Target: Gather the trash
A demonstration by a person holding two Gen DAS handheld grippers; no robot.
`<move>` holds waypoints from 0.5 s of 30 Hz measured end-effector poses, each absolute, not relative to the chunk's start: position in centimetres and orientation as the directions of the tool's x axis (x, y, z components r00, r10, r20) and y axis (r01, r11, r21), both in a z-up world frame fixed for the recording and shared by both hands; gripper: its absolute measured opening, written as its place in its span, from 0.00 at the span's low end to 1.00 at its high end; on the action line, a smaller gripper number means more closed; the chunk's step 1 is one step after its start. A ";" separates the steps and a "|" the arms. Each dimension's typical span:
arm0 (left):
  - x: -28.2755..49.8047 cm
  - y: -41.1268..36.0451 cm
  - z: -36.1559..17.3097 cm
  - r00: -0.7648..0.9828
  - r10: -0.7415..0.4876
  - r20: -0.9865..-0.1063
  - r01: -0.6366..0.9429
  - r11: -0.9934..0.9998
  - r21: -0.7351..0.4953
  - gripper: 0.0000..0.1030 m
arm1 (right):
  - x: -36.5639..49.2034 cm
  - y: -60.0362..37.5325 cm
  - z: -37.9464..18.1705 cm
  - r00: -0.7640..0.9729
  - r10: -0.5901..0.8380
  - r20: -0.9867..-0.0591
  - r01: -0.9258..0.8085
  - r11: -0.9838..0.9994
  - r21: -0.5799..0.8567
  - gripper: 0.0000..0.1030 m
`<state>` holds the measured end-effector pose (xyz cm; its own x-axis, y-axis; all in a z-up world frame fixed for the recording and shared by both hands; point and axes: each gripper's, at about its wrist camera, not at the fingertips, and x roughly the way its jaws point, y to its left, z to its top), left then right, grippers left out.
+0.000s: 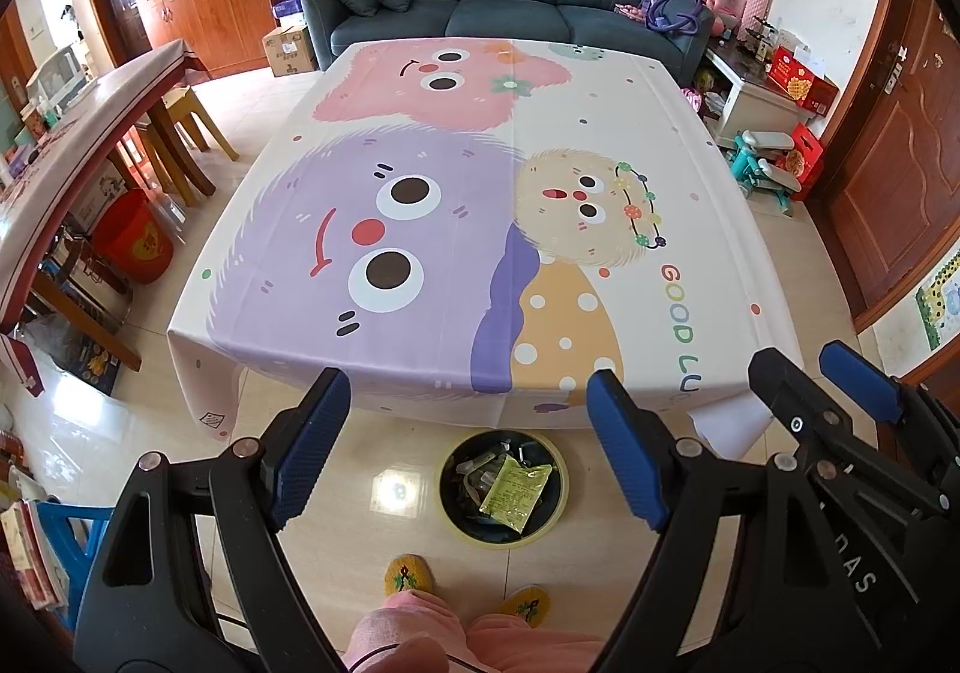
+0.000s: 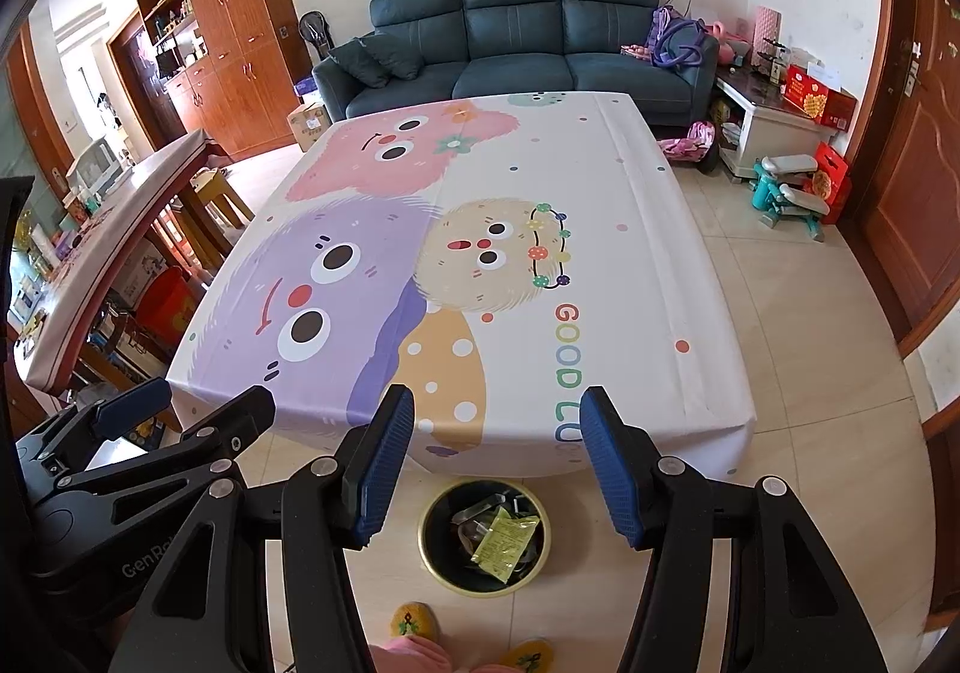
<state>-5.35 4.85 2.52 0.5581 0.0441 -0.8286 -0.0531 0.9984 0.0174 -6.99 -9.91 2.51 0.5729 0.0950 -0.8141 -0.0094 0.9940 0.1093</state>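
While both the left gripper point(image 1: 468, 445) and right gripper point(image 2: 495, 469) hang with jaws released, the bin point(image 1: 503, 487) on the floor at six o'clock of the bench point(image 1: 540, 132) holds a yellow-green packet point(image 1: 516, 493).

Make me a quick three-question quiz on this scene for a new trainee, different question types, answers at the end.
1. True or false: the bin stands on the table.
2. Multiple choice: the left claw and right claw are A) both open and empty, B) both shut on trash, C) one open, one shut.
3. Fill in: the packet lying on top in the bin is yellow-____.

Key: 1 false, it stands on the floor in front of the table. 2 A. 3 green.
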 end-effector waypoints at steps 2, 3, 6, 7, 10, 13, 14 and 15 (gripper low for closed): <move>-5.3 4.9 2.6 0.558 0.043 -0.829 -0.053 0.998 0.017 0.76 | -6.9 -10.0 2.5 0.573 0.096 -0.814 -0.010 0.994 0.110 0.57; -5.3 4.8 2.5 0.557 0.042 -0.829 -0.051 0.999 0.017 0.76 | -7.0 -9.9 2.5 0.573 0.096 -0.814 -0.009 0.994 0.110 0.57; -5.3 4.8 2.5 0.556 0.043 -0.830 -0.052 0.999 0.016 0.76 | -6.9 -10.1 2.5 0.573 0.096 -0.814 -0.010 0.994 0.111 0.57; -5.3 4.8 2.6 0.557 0.044 -0.830 -0.053 0.998 0.017 0.76 | -6.9 -10.1 2.4 0.573 0.097 -0.814 -0.010 0.994 0.111 0.57; -5.3 4.8 2.6 0.557 0.045 -0.829 -0.055 0.998 0.017 0.76 | -6.9 -10.1 2.5 0.573 0.097 -0.814 -0.012 0.994 0.111 0.57; -5.3 4.8 2.6 0.557 0.045 -0.830 -0.055 0.998 0.017 0.76 | -6.9 -10.1 2.4 0.574 0.097 -0.813 -0.012 0.994 0.110 0.57; -5.2 4.8 2.6 0.557 0.044 -0.830 -0.054 0.998 0.017 0.76 | -6.9 -10.2 2.4 0.574 0.097 -0.813 -0.012 0.994 0.110 0.57; -5.3 4.7 2.5 0.557 0.044 -0.830 -0.054 0.998 0.017 0.76 | -6.9 -10.1 2.4 0.574 0.097 -0.813 -0.011 0.994 0.111 0.57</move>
<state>-5.26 4.73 2.51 0.5566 0.0440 -0.8296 -0.0541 0.9984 0.0166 -6.94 -10.10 2.43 0.5738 0.0973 -0.8132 -0.0115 0.9938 0.1108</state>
